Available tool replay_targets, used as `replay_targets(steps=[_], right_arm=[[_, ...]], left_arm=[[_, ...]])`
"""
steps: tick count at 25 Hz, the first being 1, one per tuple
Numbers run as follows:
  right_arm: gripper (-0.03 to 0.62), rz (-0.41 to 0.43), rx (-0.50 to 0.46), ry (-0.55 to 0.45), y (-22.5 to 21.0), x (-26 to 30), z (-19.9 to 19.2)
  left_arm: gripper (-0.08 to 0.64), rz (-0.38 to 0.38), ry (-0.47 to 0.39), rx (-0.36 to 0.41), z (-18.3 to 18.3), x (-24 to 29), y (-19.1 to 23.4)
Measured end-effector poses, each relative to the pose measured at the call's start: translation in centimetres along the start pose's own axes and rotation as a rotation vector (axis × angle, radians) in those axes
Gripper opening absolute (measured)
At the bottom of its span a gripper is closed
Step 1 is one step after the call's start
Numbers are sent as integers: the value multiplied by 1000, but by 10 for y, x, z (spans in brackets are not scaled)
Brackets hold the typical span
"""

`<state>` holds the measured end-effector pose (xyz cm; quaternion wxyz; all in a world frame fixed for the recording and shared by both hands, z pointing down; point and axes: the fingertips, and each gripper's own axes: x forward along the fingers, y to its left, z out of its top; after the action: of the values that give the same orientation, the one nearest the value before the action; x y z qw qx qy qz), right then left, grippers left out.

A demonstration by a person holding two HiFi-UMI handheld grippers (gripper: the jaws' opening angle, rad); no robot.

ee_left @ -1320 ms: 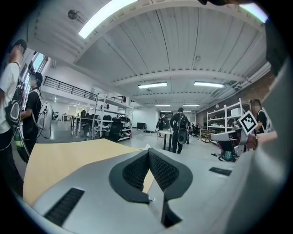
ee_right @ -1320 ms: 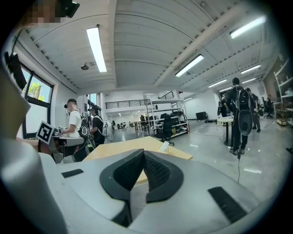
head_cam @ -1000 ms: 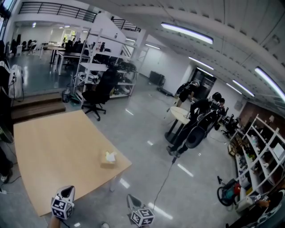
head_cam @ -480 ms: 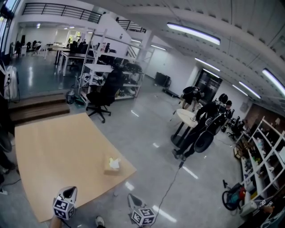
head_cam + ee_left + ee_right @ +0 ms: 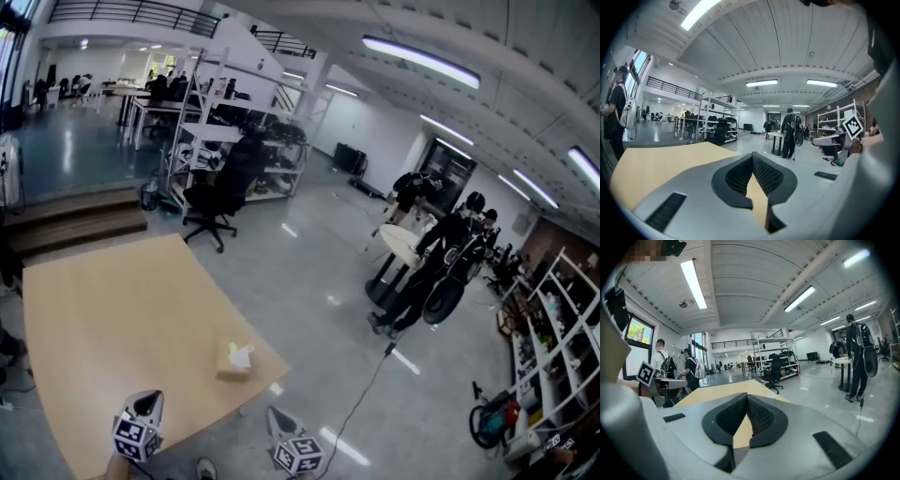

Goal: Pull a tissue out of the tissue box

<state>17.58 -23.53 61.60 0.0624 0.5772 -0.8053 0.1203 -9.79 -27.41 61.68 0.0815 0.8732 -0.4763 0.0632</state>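
**Left tongs** (image 5: 752,157): closed, tips meeting, nothing between them; only bare desk (image 5: 103,309) shows through the gap behind the tips. They are held nearly level, on the person's side of the tissue box (image 5: 232,366) and to its left, well apart from it.

**Right tongs** (image 5: 746,397): closed in the same way and empty. They are on the person's side of the tissue box and slightly to its right, off the desk corner, well apart from the box.

**Change noted:** over the last second the tissue box has slid lower in the head view, towards both tongs, and the desk fills a little more of the picture. Judgement: the person is walking up to the desk. The task is at the approach stage, with nothing touched and both tongs yet to open.

**Tissue box:** a tan box standing flat on the desk, near the corner closest to the right tongs. It shows in neither gripper view.

**Tissue** (image 5: 242,354): a white tuft rising from the top of the tissue box, pointing upward and leaning slightly right. It is not yet drawn out.

**Long axis:** the tissue box is too small in the head view to be sure. It appears to lie roughly along the desk edge beside it.

**Surroundings:** an office chair (image 5: 220,192) stands far beyond the tissue box. People (image 5: 441,272) stand well off to its right.
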Motion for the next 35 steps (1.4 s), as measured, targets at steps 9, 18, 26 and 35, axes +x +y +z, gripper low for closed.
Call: replay_targets(steps=[9,18,26,35], right_arm=[[9,23,3,43,-20,41,-3],[9,32,5,72,-35,70,-7],[9,58,8,130,-41,99,-20],[9,67,28,185,-52,122,-41]], left_arm=[[8,-22,22,-21,-8,48,3],[8,-21,59,-27,-14,73,6],[8,-11,105,-50,-24,89,16],[8,-12,151,-69,-38,109,19]])
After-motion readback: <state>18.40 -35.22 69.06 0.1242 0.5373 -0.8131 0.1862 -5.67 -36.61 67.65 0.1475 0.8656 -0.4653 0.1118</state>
